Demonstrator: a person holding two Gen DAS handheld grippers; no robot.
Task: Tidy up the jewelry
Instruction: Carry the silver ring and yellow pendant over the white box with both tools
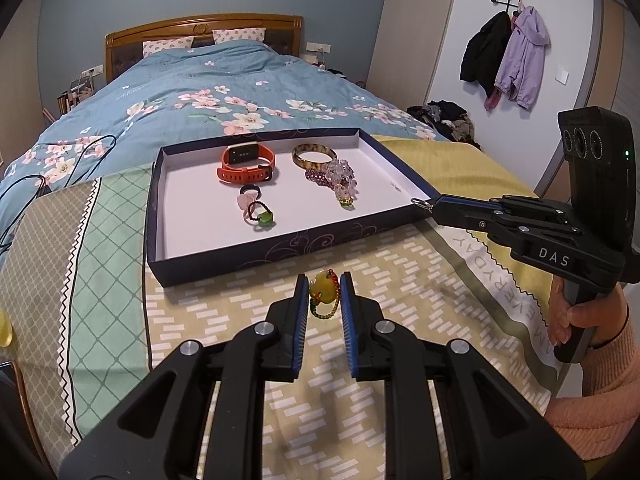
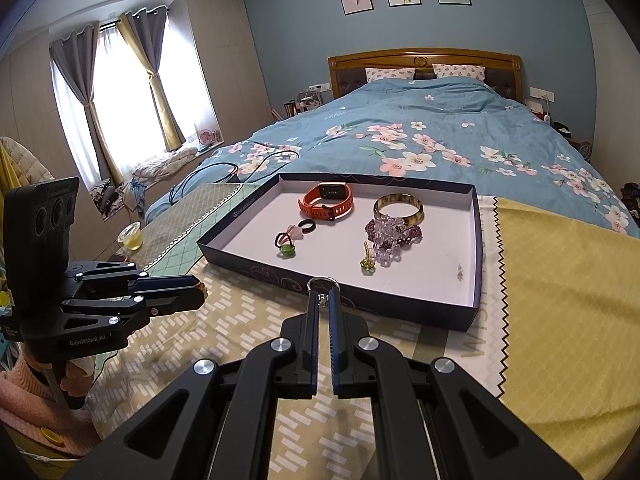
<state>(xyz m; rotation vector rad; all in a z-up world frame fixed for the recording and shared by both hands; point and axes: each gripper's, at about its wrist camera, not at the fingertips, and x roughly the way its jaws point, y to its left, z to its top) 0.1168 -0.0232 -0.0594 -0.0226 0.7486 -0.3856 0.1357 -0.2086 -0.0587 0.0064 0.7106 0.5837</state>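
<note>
Left wrist view: left gripper had its jaws narrow, pinched on a yellow bead ring, stone up between the pads, bead loop hanging below. It hovered over the patterned cloth, just short of the near wall of the tray. The tray lay straight ahead and slightly up-frame, long axis running across the view, so the drop-off was forward over that wall. Already inside: orange watch, amber bangle, purple bead cluster, green bead ring. The right gripper came in from the right, tip at the tray's near right corner, clamped on a small silver ring. A hand in a pink sleeve held its handle. Right wrist view: right gripper's jaws read fully closed, the silver ring sticking out past the fingertips and overlapping the tray's near wall in the view; whether it touched, couldn't tell. The white tray floor lay open just beyond and to the right. The left gripper sat off to the left, well short of the tray's near left corner. My read: right hand was nearer the tray, needing only a short push forward and over the wall; the left had further to travel, forward and rightward in this view.
</note>
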